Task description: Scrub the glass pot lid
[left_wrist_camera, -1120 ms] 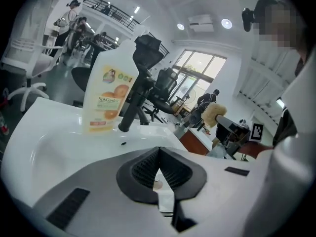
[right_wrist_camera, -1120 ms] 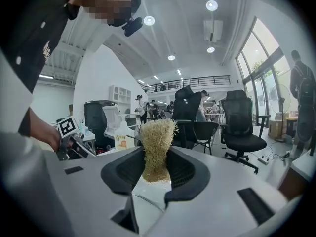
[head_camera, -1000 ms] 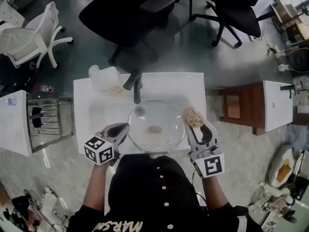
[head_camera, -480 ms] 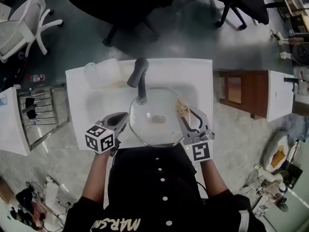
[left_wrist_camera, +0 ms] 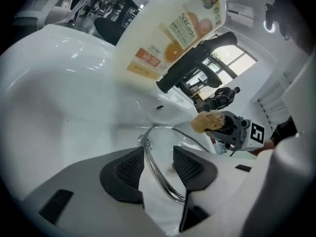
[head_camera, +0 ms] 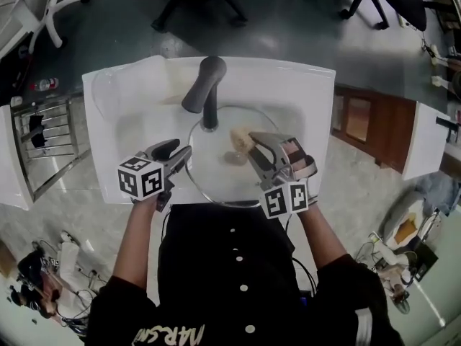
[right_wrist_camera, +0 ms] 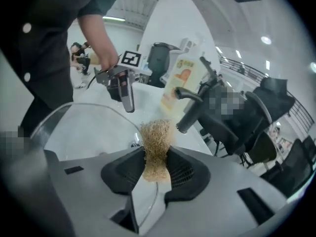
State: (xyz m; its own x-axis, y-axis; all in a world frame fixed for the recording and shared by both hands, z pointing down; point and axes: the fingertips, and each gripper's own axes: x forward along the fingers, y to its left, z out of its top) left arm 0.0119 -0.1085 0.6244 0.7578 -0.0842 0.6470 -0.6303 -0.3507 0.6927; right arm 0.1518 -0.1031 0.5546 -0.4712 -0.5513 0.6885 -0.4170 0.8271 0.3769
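**Scrubber poised over the lid**

The glass pot lid sits in the white sink. The left gripper has just been spreading its jaws — the lid's rim runs between them, unpinched. The right gripper pinches a fibrous scrubber. The next move is probably pressing it down to rub the glass.

Off-task only: white sink, black faucet at back edge, spout out over basin. Translucent detergent jug, orange label, on back-left corner. Wire rack left of sink, small bottle on floor just behind. Brown wooden cabinet to right. Black office chair base and white chair beyond. Cable tangle lower left.
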